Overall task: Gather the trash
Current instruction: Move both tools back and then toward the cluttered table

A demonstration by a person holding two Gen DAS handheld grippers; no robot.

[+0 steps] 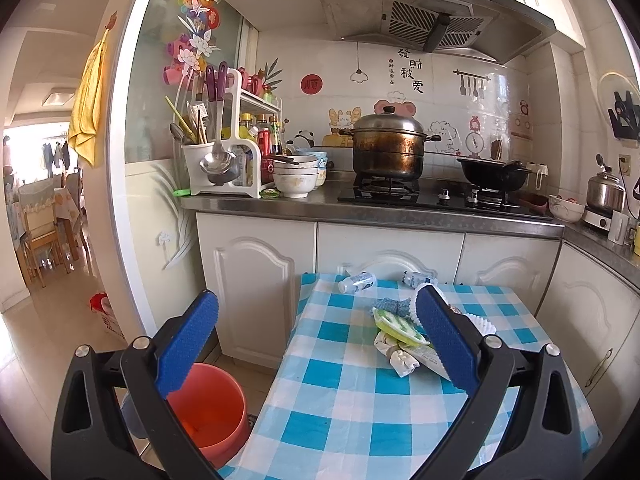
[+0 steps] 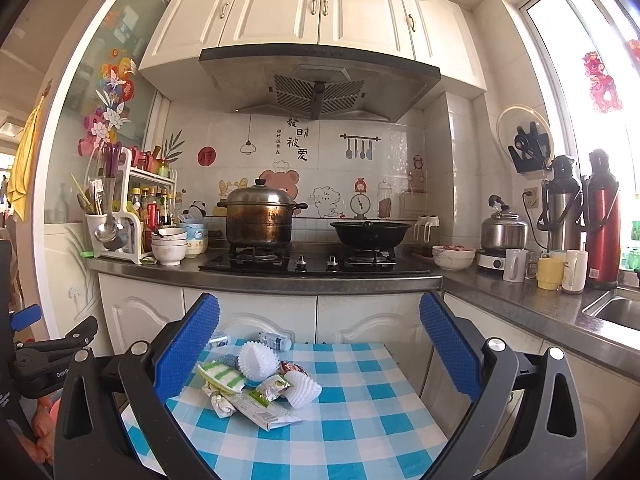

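A heap of trash lies on the blue-and-white checked table [image 1: 352, 412]: a green-striped wrapper [image 1: 396, 326] [image 2: 222, 376], crumpled paper [image 1: 402, 360] [image 2: 222, 402], a flat packet [image 2: 266, 414], white foam fruit nets [image 2: 258, 360] and two small plastic bottles [image 1: 358, 282] [image 2: 276, 340] at the far edge. An orange bin [image 1: 210, 408] stands on the floor left of the table. My left gripper [image 1: 316, 344] is open and empty, above the table's left part. My right gripper [image 2: 320, 346] is open and empty, above the heap.
Behind the table are white cabinets and a steel counter [image 2: 320, 280] with a stove, a large pot [image 2: 260, 220], a black wok [image 2: 370, 232], bowls and a utensil rack [image 1: 224, 152]. A sink [image 2: 616, 312] is at the right. A doorway at the left leads to a dining room.
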